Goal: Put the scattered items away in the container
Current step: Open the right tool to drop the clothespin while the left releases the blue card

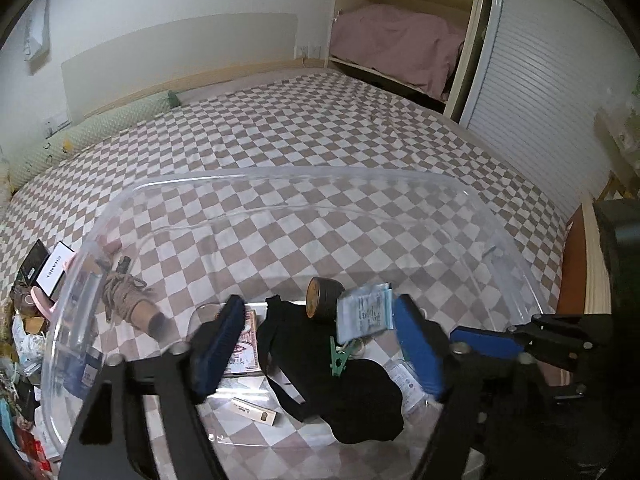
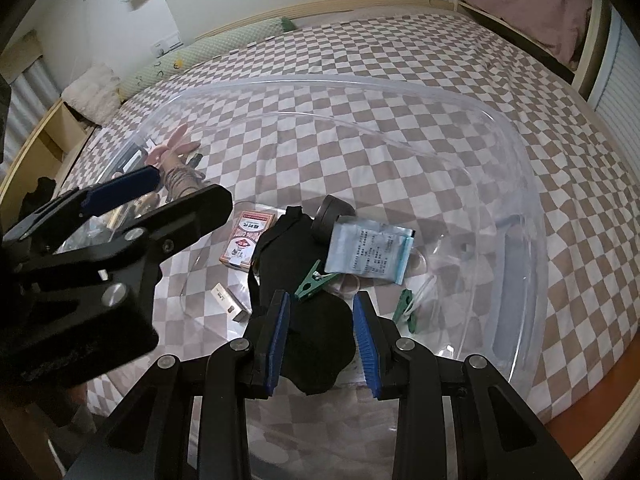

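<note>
A clear plastic container (image 1: pixel 280 174) (image 2: pixel 360 80) sits on the checkered bed. In it lie a black cloth (image 1: pixel 328 372) (image 2: pixel 280 248), a card box (image 1: pixel 242 344), a round tin (image 1: pixel 324 298), a white stick (image 1: pixel 256 410), green clips (image 2: pixel 314 280) and a blue-white packet (image 1: pixel 362 312) (image 2: pixel 368 254). My left gripper (image 1: pixel 318 344) hangs over the container, open; the blurred packet shows just inside its right finger, with no pad pressing on it. My right gripper (image 2: pixel 322 336) hovers above the black cloth, its jaws parted and holding nothing.
A twine spool (image 1: pixel 132 300) shows through the container's left wall. Loose clutter, including a white box (image 1: pixel 54 274), lies beyond the left rim. The bed's wooden edge (image 1: pixel 596 264) runs close on the right. A green bolster (image 1: pixel 92 128) lies along the headboard.
</note>
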Demonstrator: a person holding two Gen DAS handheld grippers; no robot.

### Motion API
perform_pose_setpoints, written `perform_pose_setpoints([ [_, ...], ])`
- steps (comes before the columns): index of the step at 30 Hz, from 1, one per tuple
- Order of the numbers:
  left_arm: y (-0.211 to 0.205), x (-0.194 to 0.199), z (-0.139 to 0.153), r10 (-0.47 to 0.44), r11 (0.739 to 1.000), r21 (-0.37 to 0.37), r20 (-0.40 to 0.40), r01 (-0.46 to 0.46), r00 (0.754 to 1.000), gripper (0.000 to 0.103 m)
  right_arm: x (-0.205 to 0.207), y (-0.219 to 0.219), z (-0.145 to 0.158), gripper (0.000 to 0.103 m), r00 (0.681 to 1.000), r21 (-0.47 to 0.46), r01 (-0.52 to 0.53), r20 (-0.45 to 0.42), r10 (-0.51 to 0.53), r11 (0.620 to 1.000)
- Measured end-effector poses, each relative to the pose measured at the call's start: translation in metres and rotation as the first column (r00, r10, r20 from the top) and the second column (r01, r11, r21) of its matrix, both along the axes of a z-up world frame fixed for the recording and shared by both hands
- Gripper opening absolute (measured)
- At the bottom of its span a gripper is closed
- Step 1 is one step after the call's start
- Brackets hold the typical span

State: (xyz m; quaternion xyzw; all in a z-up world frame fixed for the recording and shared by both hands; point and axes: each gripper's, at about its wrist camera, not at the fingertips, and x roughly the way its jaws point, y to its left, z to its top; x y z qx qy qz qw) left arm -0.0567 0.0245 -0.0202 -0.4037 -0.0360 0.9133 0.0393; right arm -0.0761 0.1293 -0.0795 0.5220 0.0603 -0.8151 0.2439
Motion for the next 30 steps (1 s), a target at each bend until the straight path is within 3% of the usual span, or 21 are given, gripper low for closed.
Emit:
perform_pose_setpoints([
  [6,-0.008,0.008,0.006,0.023,1.0,-0.015,-0.016,-0.023,1.0,0.083,0.006,-0.002,0.003,0.033,0.999,0.023,0.007,-0.038,-0.006,1.0],
  [11,-0.022,0.018,0.007,0.058,0.998,-0.022,-0.029,-0.058,0.998,0.093,0.011,-0.001,0.007,0.033,0.995,0.045,0.017,-0.1,-0.012,0.999],
  [13,-0.029,0.022,0.007,0.074,0.997,-0.026,-0.034,-0.075,0.997,0.093,0.013,-0.002,0.007,0.056,0.993,0.061,0.024,-0.117,-0.016,0.998],
  [14,-0.033,0.024,0.007,0.082,0.996,-0.025,-0.036,-0.083,0.996,0.094,0.015,-0.002,0.008,0.075,0.99,0.07,0.028,-0.14,-0.018,0.997],
  [16,-0.04,0.027,0.006,0.096,0.995,-0.022,-0.038,-0.096,0.995,0.101,0.02,-0.005,0.011,0.081,0.983,0.088,0.03,-0.184,-0.013,0.996],
  [19,-0.049,0.033,0.006,0.111,0.993,-0.022,-0.041,-0.112,0.993,0.103,0.024,-0.008,0.013,0.088,0.977,0.098,0.032,-0.212,-0.01,0.995],
  [20,-0.052,0.035,0.006,0.115,0.993,-0.022,-0.041,-0.116,0.993,0.103,0.025,-0.009,0.013,0.103,0.976,0.093,0.037,-0.218,-0.016,0.995],
  [30,-0.074,0.061,0.012,0.133,0.989,-0.048,-0.091,-0.137,0.987,0.103,0.031,-0.012,0.012,0.103,0.967,0.074,0.087,-0.247,-0.066,0.993],
])
